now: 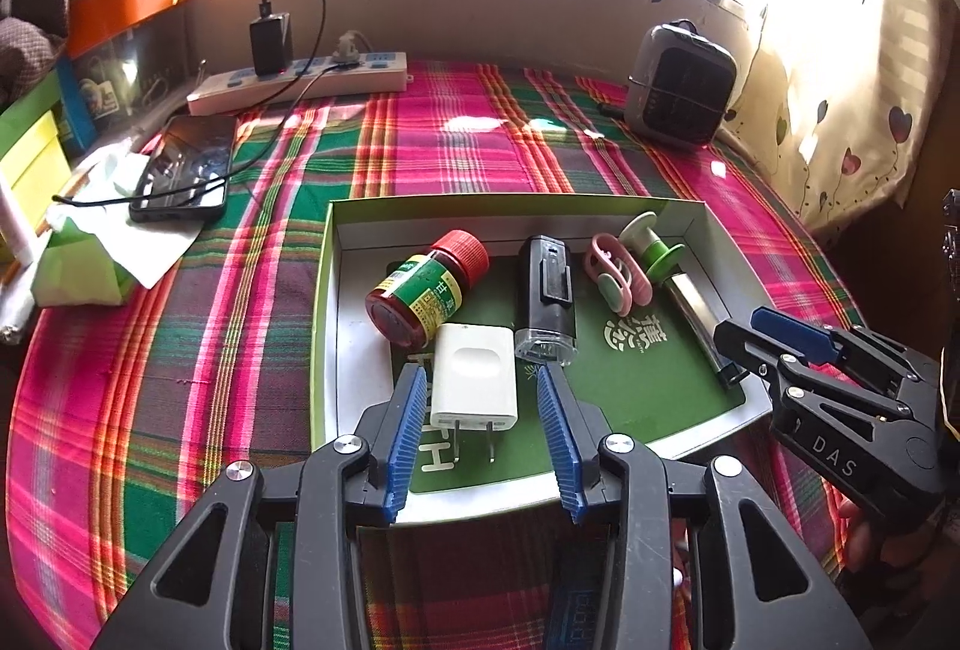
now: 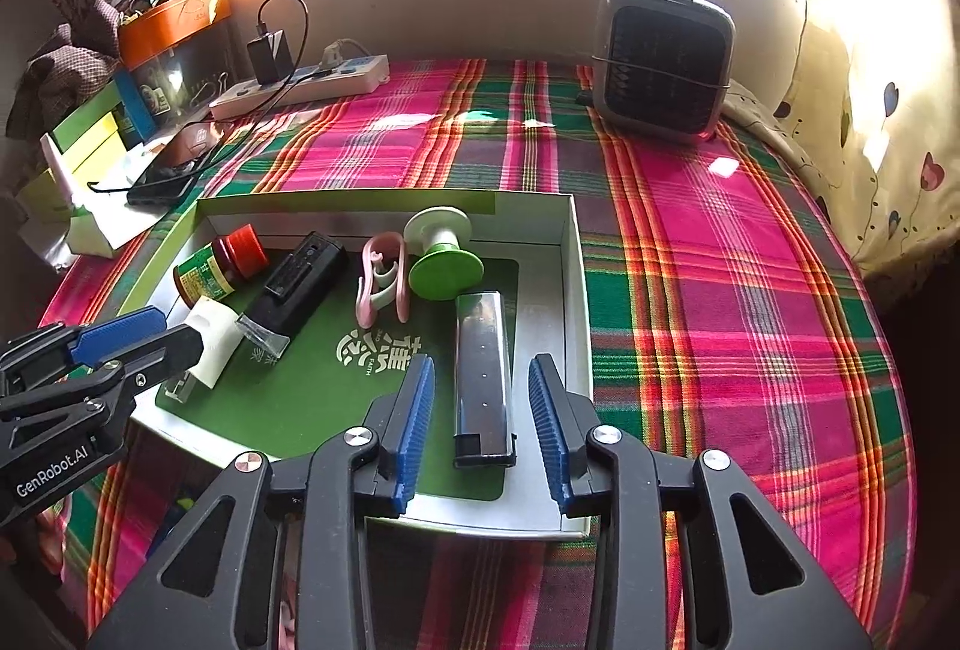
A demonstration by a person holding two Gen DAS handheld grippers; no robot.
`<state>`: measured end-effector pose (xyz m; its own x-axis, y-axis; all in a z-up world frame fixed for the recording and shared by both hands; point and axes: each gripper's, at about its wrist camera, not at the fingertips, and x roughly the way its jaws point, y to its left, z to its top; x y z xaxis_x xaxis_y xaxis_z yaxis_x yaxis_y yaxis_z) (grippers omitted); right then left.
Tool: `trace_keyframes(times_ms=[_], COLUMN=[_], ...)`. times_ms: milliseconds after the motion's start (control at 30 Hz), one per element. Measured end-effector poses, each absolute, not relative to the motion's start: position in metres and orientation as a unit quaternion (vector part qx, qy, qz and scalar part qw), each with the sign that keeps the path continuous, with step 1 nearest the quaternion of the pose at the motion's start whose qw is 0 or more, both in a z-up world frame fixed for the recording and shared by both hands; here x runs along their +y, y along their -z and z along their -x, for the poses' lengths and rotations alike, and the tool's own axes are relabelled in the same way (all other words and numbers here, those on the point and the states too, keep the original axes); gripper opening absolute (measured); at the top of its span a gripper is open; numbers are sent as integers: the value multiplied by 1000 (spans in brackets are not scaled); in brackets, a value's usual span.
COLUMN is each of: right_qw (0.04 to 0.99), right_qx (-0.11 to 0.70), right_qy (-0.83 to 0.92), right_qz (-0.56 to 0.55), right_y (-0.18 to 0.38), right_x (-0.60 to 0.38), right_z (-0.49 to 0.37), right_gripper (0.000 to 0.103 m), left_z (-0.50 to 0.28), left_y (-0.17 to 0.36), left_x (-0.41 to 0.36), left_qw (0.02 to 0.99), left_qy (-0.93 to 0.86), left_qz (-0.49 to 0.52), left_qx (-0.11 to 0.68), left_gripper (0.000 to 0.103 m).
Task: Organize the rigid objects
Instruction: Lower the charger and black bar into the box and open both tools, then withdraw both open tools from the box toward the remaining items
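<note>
left wrist view looks down on a shallow cardboard tray (image 1: 327, 254) with a lime-green rim, white walls and a green printed floor, resting on a glossy plaid cloth (image 1: 150, 350) in pink, green and orange. between the left tongs (image 1: 477, 380), whose ridged blue pads stand apart with a clear gap on each side, lies a smooth white plug adapter (image 1: 475, 377), boxy with rounded edges, its two metal prongs pointing toward the camera. beside it lie a dark red bottle (image 1: 420, 290) on its side with a ribbed red cap and a green label, a black rectangular device (image 1: 547, 299) with a clear end, a looped pink clip (image 1: 618, 272), and a green and white spool-shaped piece (image 1: 651, 242).

right wrist view shows the right tongs (image 2: 480, 380) also apart, straddling without touching a long dark glossy rectangular case (image 2: 483, 380) that lies flat near the tray's right wall. whether this case is metal or plastic is hard to make out.

the label text is too small to read. the lower edge of the tray is hidden behind the black tong frames. sunlight washes out the window and the curtain (image 1: 840, 80). a grey fan-like box (image 2: 663, 62) stands at the back.
</note>
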<state>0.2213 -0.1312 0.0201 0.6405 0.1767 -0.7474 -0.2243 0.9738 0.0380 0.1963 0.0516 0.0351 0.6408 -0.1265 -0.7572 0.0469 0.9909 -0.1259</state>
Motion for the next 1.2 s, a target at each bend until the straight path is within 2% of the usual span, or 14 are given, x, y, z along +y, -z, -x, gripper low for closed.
trace_keyframes(times_ms=[633,1200], right_qw=[914,909], right_qx=[389,392], right_qy=[-117,-142], right_qz=[18,17], right_y=[-35,-32], right_x=[-133,-118], right_z=[-178,-140], right_gripper=[35,35], left_z=[-151,-119], left_y=[-46,-34], left_x=[61,75], left_qw=[915,912], left_qy=[47,46], left_qz=[52,65], left_qx=[396,403], left_gripper=[38,38])
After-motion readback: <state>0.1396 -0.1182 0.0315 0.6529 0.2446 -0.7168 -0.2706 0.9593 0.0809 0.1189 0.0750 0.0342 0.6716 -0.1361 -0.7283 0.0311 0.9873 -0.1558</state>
